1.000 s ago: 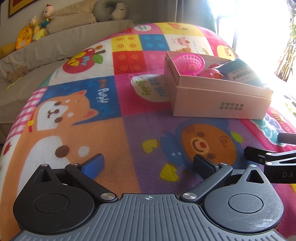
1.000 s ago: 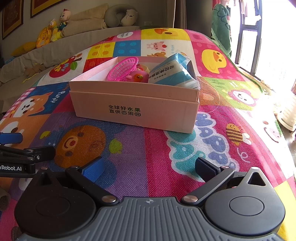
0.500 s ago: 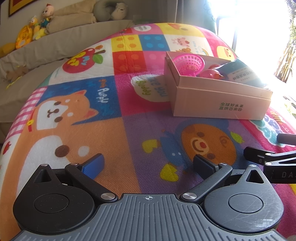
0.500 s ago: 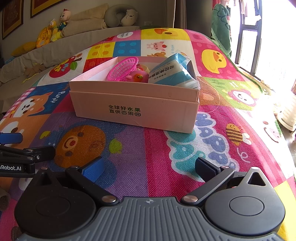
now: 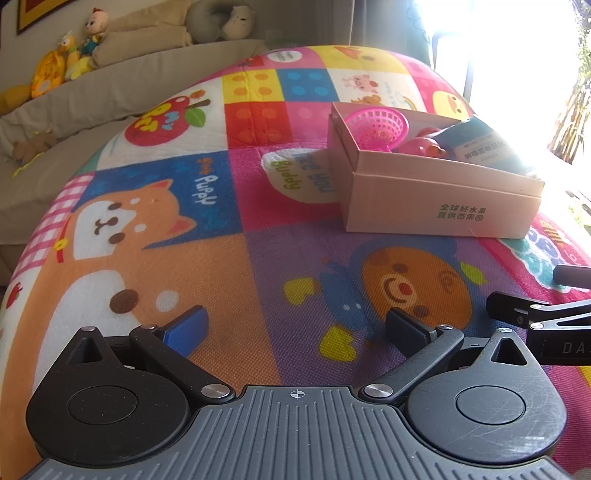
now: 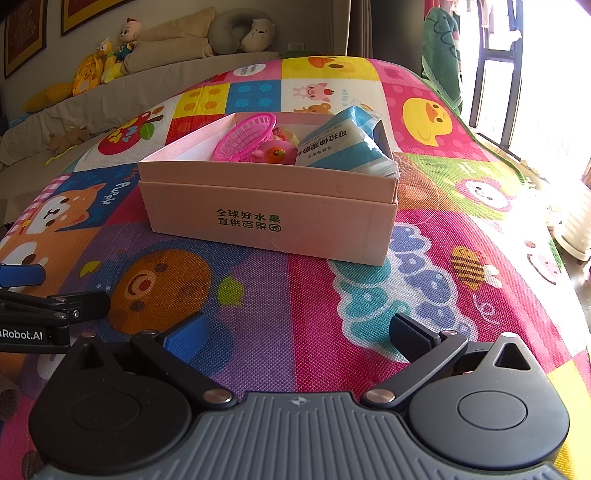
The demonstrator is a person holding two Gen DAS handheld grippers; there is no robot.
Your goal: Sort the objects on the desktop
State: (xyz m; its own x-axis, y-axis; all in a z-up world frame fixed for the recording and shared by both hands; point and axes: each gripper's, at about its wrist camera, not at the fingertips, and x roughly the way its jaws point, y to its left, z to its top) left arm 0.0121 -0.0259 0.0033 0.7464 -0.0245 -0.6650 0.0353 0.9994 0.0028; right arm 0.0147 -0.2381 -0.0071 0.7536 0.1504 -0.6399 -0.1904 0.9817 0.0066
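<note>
A pink cardboard box (image 6: 269, 218) (image 5: 436, 210) stands on the cartoon play mat (image 6: 332, 314). Inside it lie a pink plastic basket (image 6: 245, 136) (image 5: 376, 127), a pink toy with an orange spot (image 6: 277, 153) (image 5: 421, 147) and a blue-and-white tissue pack (image 6: 347, 146) (image 5: 484, 146). My left gripper (image 5: 295, 326) is open and empty, low over the mat, short of the box and to its left. My right gripper (image 6: 297, 332) is open and empty, facing the box front. Each gripper shows at the edge of the other's view.
A beige sofa with plush toys (image 6: 110, 55) and a neck pillow (image 6: 240, 33) runs behind the mat. A bright window (image 6: 535, 74) and a green hanging cloth (image 6: 441, 55) are at the right. A white pot (image 6: 576, 229) stands on the floor past the mat's right edge.
</note>
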